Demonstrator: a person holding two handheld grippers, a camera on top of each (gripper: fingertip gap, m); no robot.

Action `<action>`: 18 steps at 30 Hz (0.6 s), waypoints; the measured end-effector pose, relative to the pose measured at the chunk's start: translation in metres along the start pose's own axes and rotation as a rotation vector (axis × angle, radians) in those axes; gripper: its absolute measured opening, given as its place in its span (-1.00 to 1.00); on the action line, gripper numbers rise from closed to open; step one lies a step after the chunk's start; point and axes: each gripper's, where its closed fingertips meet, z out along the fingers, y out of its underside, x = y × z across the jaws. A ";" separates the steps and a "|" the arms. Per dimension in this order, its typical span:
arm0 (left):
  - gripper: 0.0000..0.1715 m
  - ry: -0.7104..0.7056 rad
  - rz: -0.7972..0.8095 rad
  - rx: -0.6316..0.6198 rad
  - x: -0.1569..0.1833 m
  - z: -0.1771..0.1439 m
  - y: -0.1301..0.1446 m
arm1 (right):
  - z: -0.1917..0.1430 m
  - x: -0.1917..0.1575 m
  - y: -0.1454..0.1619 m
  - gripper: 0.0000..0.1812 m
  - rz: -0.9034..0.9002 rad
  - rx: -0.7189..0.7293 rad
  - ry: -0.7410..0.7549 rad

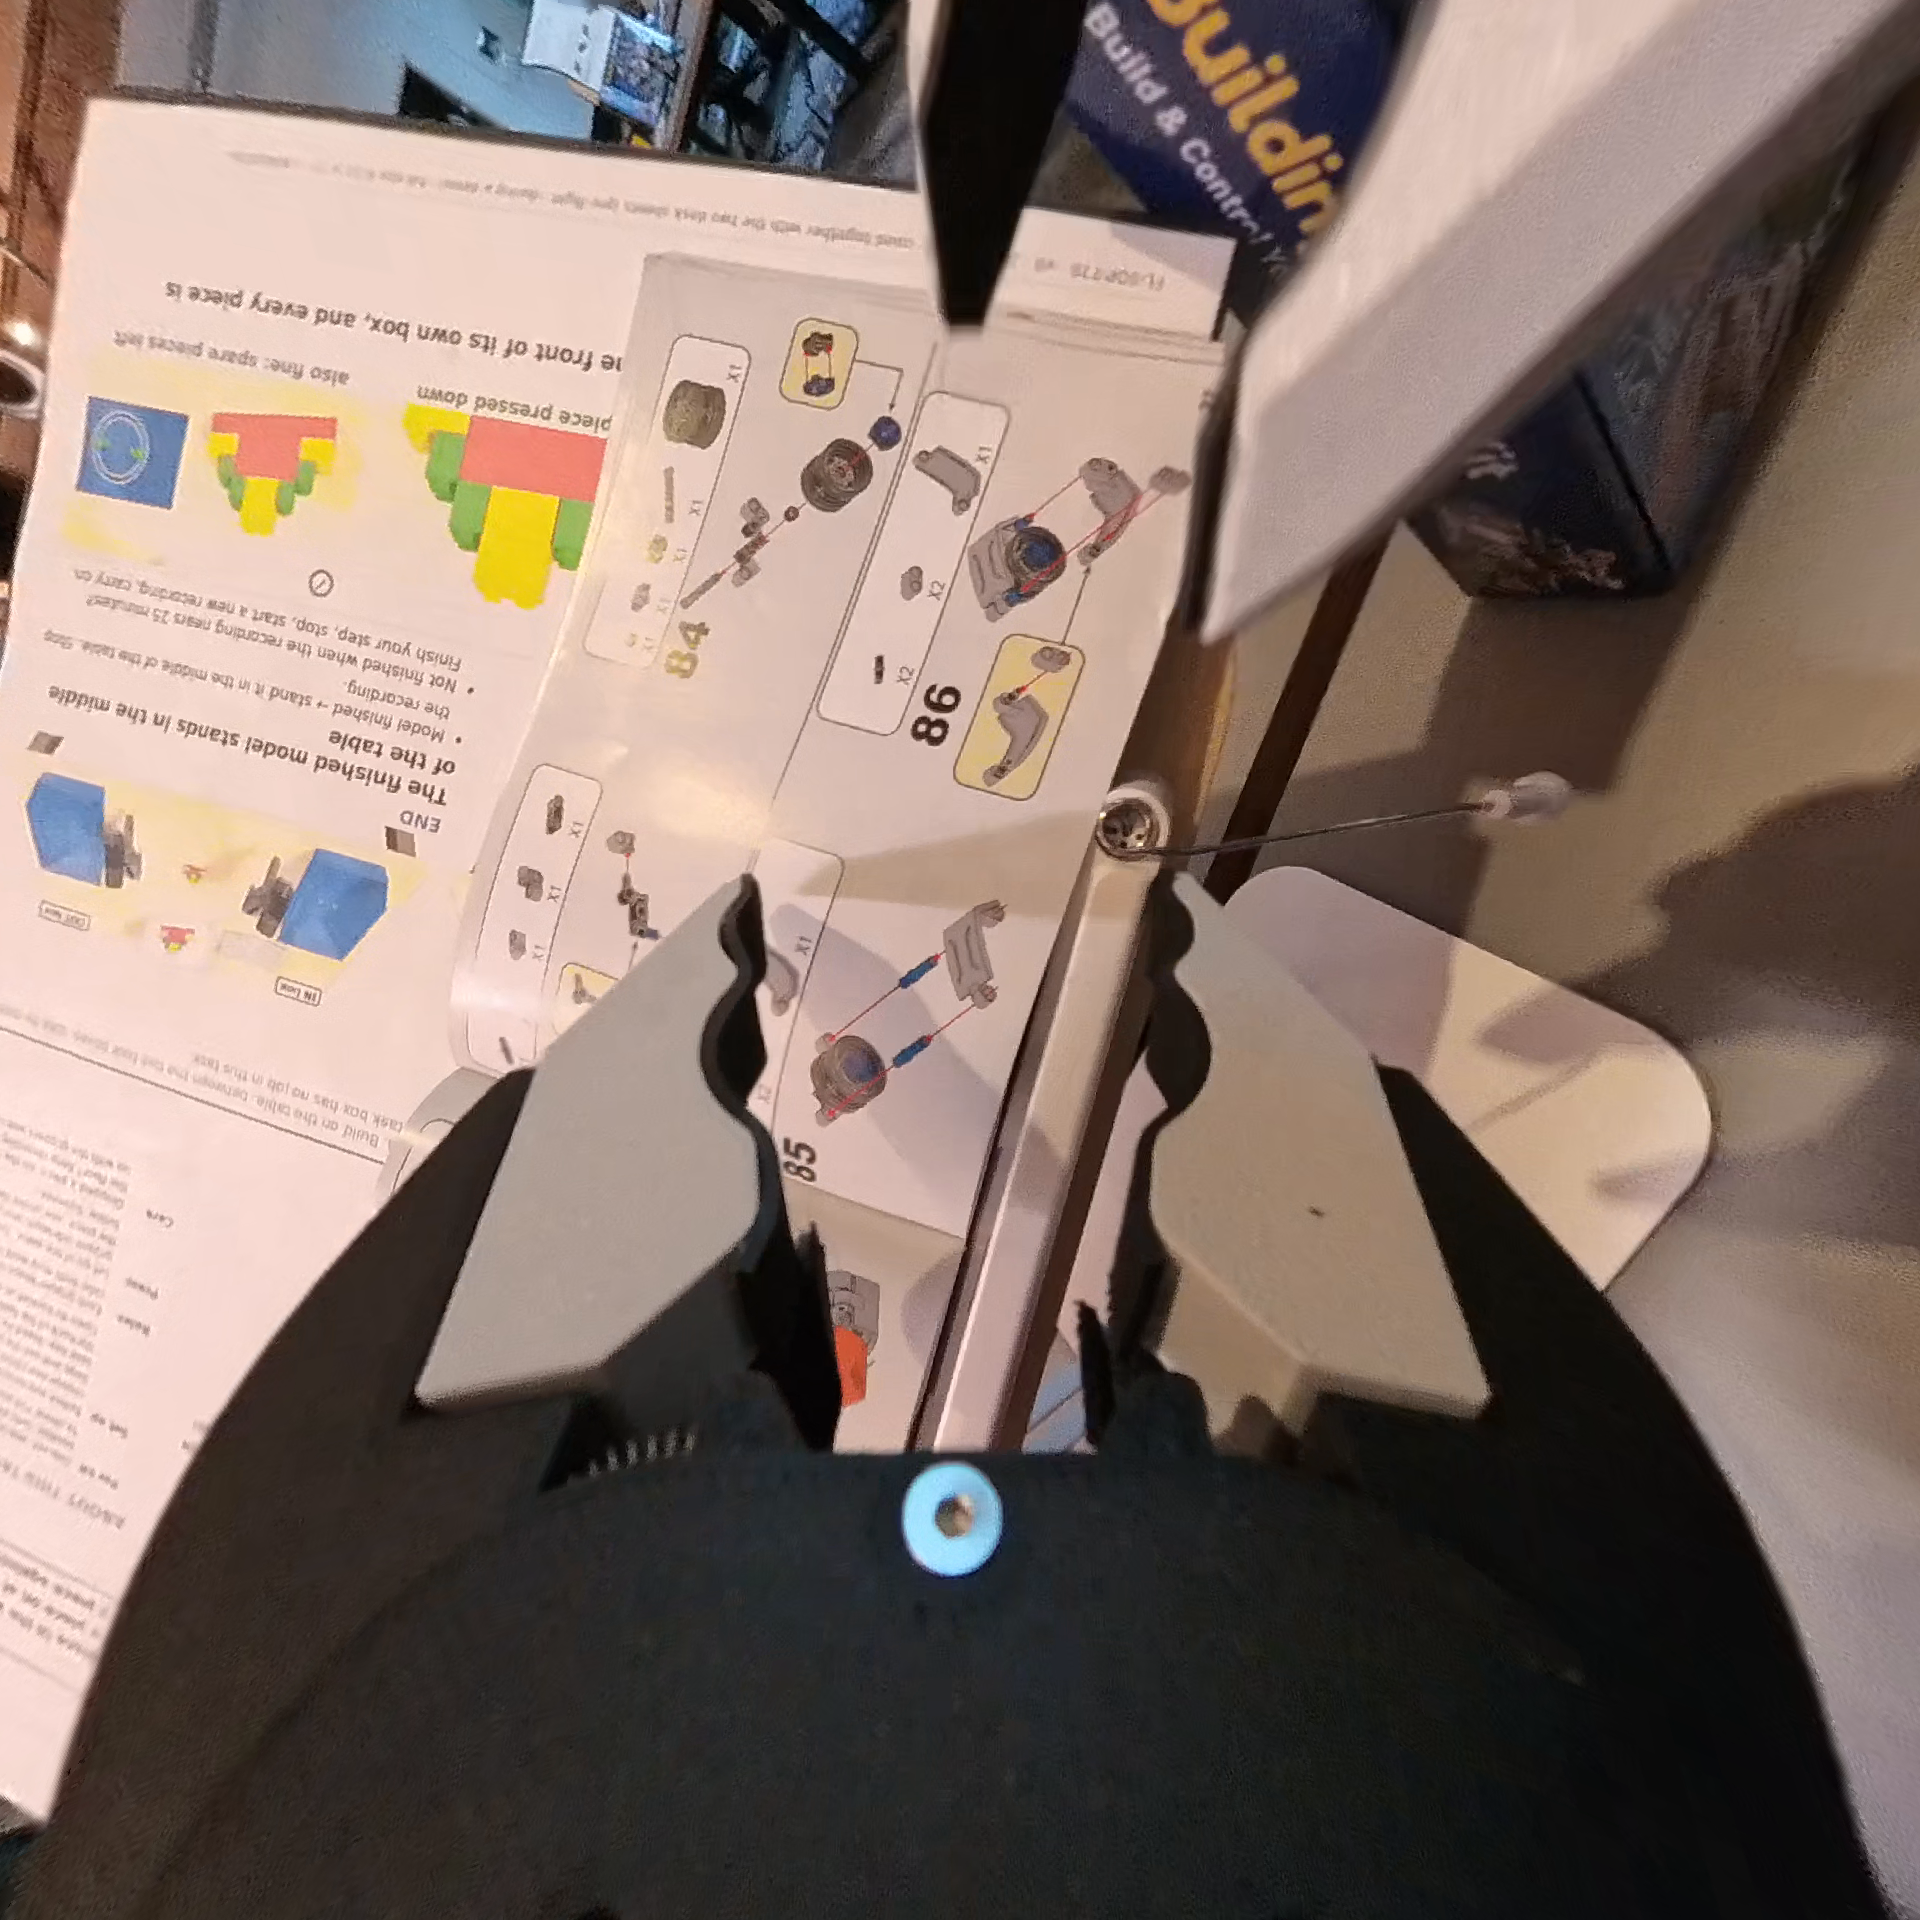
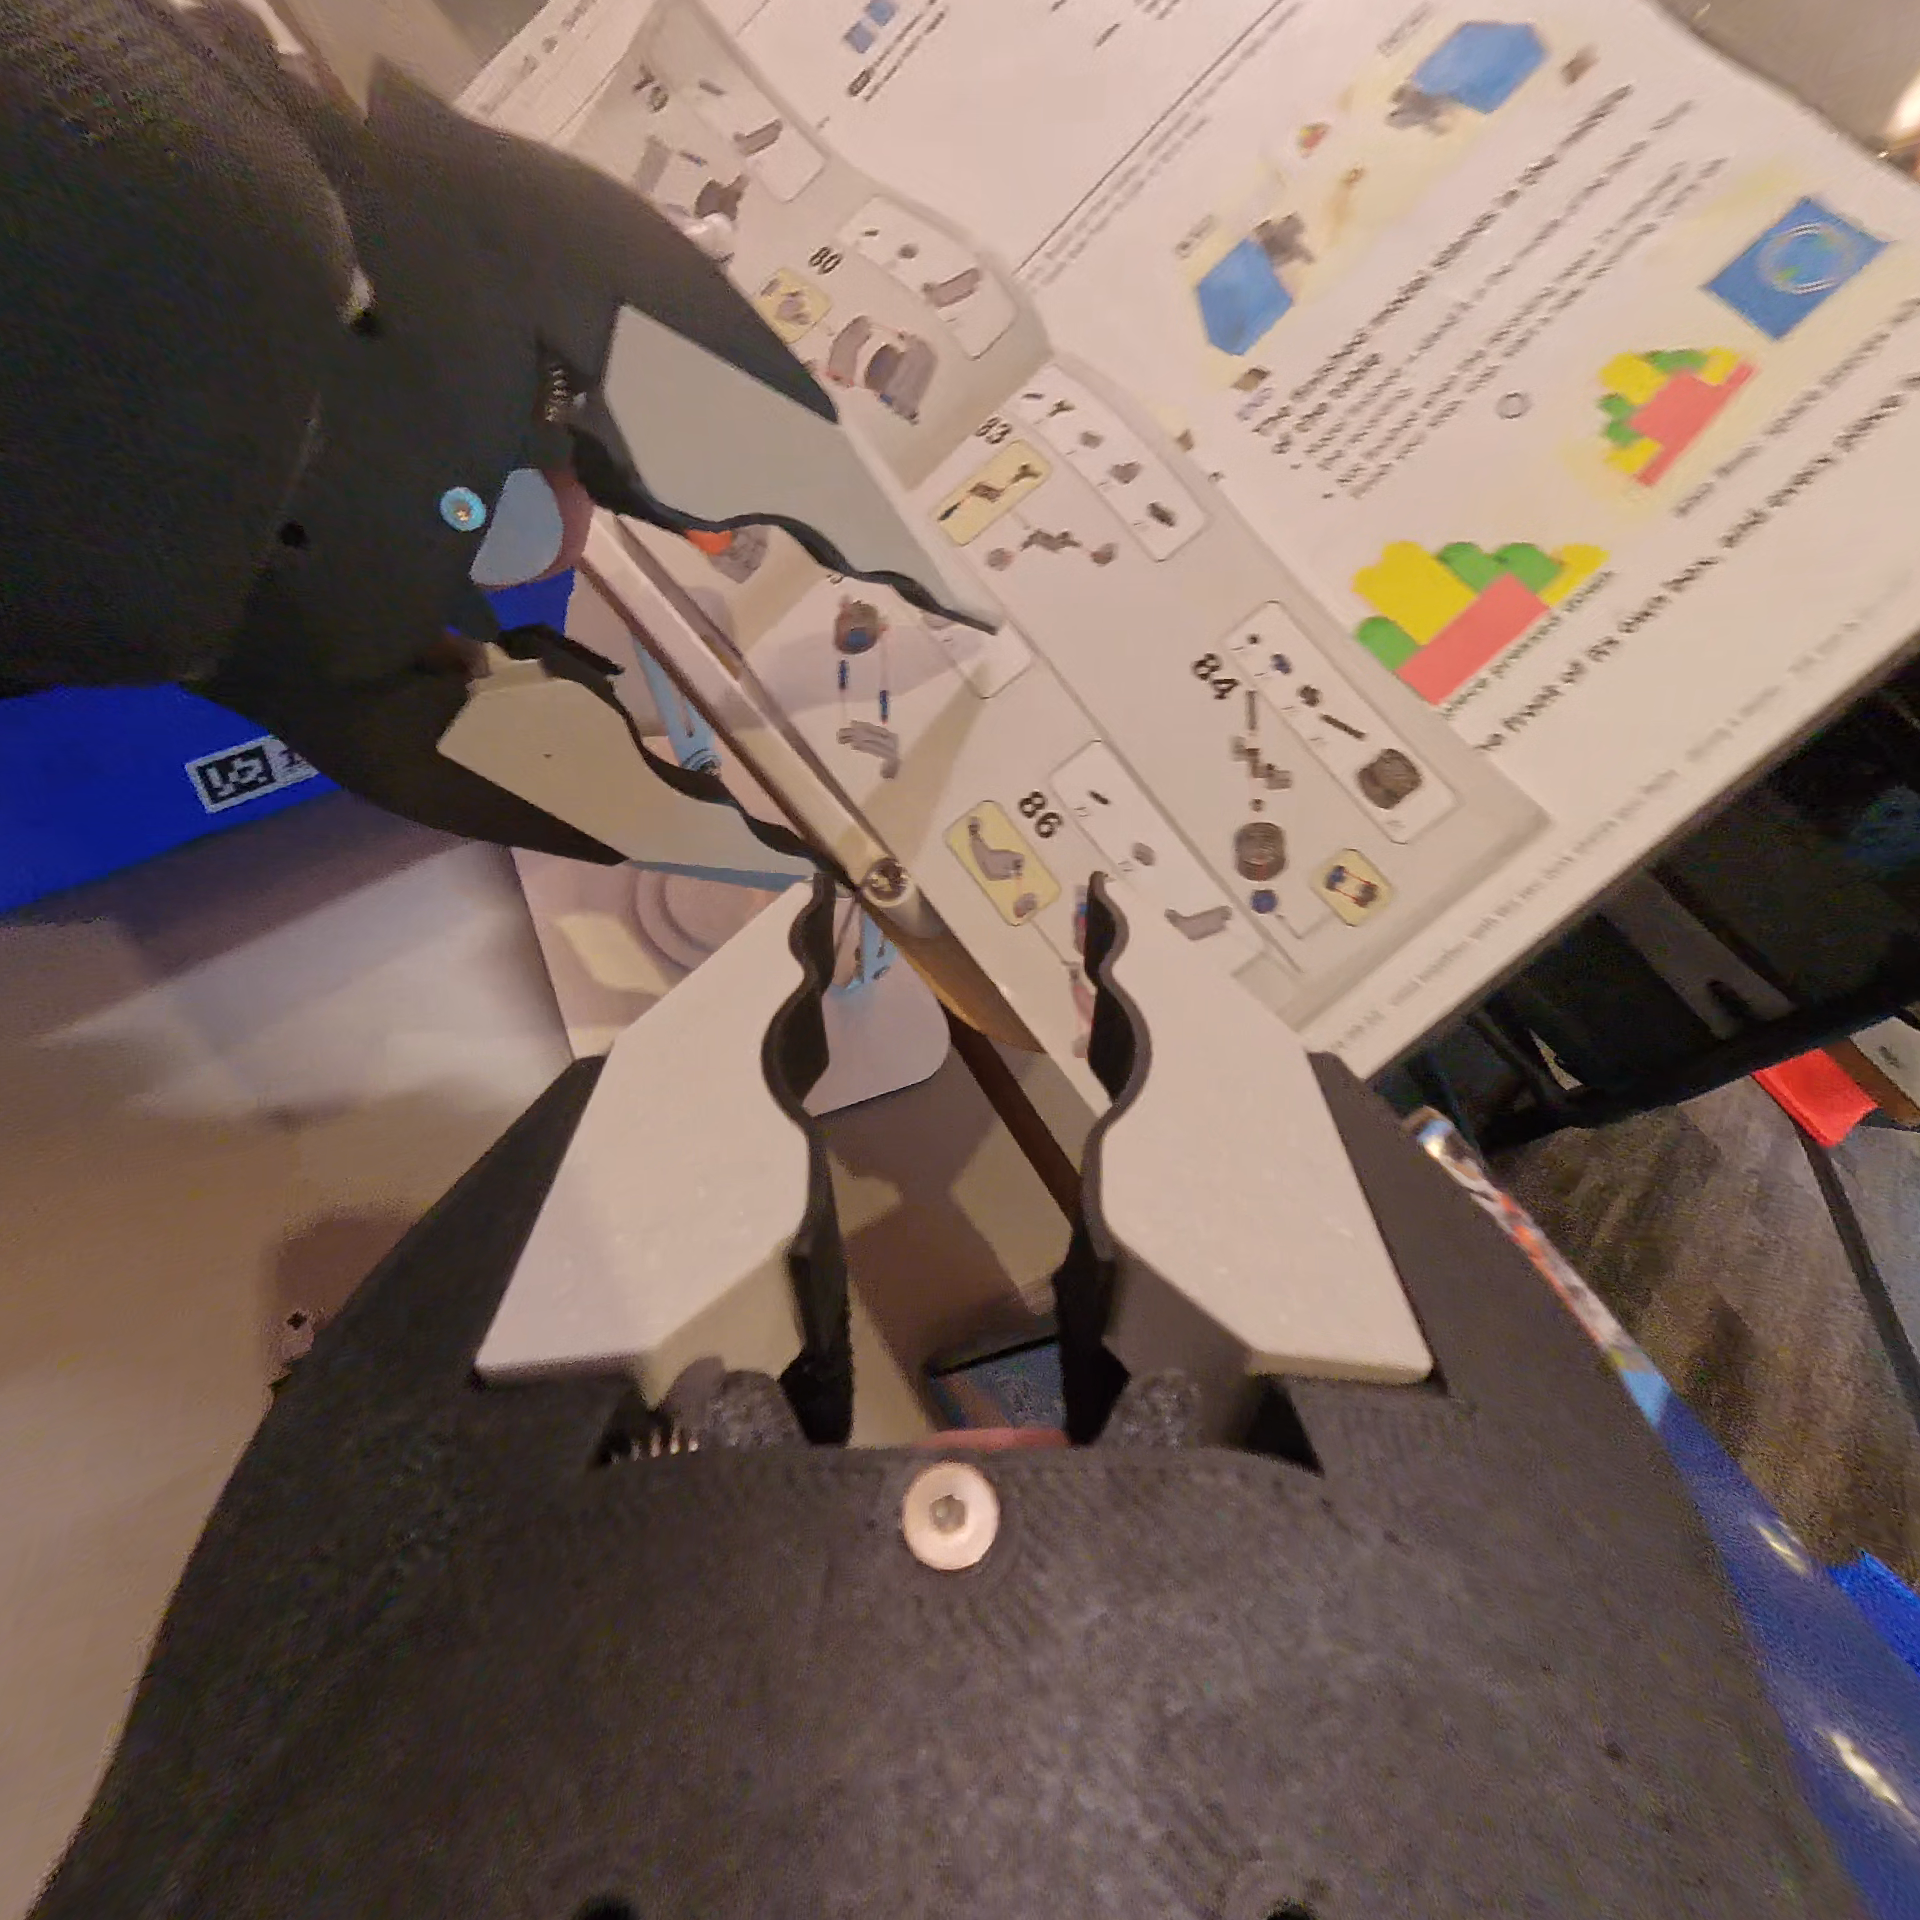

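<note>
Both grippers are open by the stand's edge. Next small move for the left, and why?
Probably close the left gripper: its fingers straddle the stand's metal bar ungripped, and the right gripper is open too, holding nothing.

booklet: building-instruction booklet (image 1: 935,623) open on a tilted stand, numbered step diagrams showing
sheet: bigger printed sheet (image 1: 312,468) behind it, coloured brick pics
stand edge: metal bar (image 1: 1049,1122) with a screw (image 1: 1127,826) at its end
box: dark blue box (image 1: 1226,114), back right
</note>
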 end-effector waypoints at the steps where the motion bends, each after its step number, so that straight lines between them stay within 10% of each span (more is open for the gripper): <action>1: -0.14 -0.006 -0.010 0.008 -0.001 0.000 0.001 | -0.004 0.004 -0.001 -0.49 0.007 0.008 0.007; 11: -0.26 0.107 -0.097 0.140 -0.019 -0.027 -0.005 | -0.010 0.009 0.004 -0.44 0.017 -0.016 -0.014; 18: -0.20 0.134 0.104 0.012 -0.027 -0.019 0.002 | -0.007 0.008 0.018 -0.35 -0.014 -0.079 -0.027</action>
